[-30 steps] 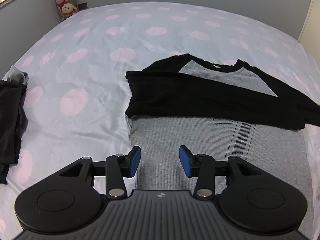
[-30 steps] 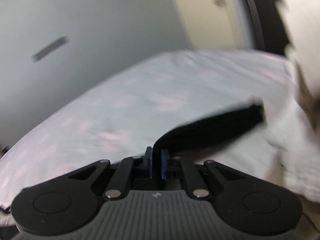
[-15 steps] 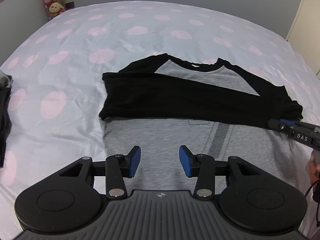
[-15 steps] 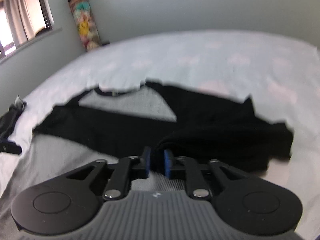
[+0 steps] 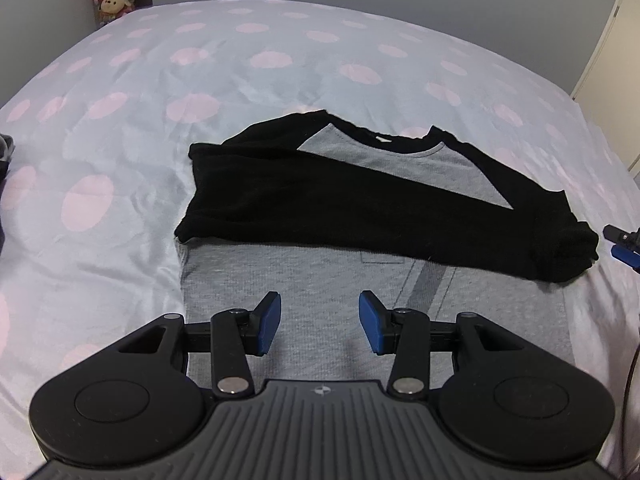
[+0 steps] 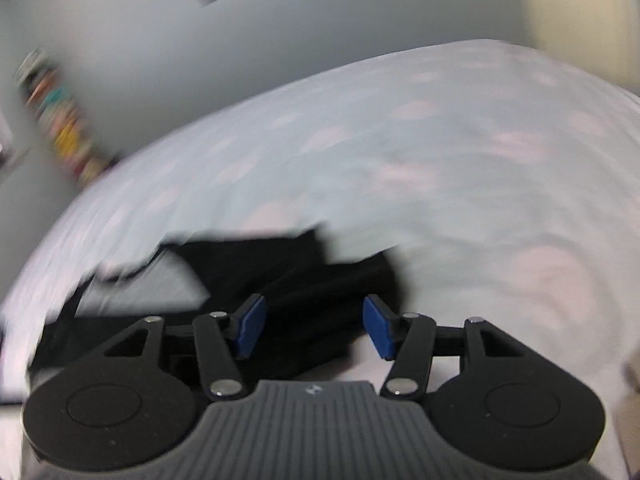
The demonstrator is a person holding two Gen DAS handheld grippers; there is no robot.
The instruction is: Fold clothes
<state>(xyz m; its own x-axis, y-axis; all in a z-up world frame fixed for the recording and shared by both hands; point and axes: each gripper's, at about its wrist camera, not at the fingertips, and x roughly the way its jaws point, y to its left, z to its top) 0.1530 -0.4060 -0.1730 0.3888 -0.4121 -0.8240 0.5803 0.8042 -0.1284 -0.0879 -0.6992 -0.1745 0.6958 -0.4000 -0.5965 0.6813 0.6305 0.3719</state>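
With the grey-bodied, black-sleeved raglan shirt [image 5: 320, 216] flat on the dotted bedsheet [image 5: 120, 140], sleeves crosswise, the half-open, empty left gripper [image 5: 319, 322] hovers nearest its hem, while the right gripper [image 6: 313, 326] opens empty beside the sleeve bundle.

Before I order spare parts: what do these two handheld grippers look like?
Both match: the left gripper and right gripper have black linkage arms with silver pivot pins, blue finger pads, round black side housings and a ribbed grey body bearing a small emblem. A dark cable hangs nearby.
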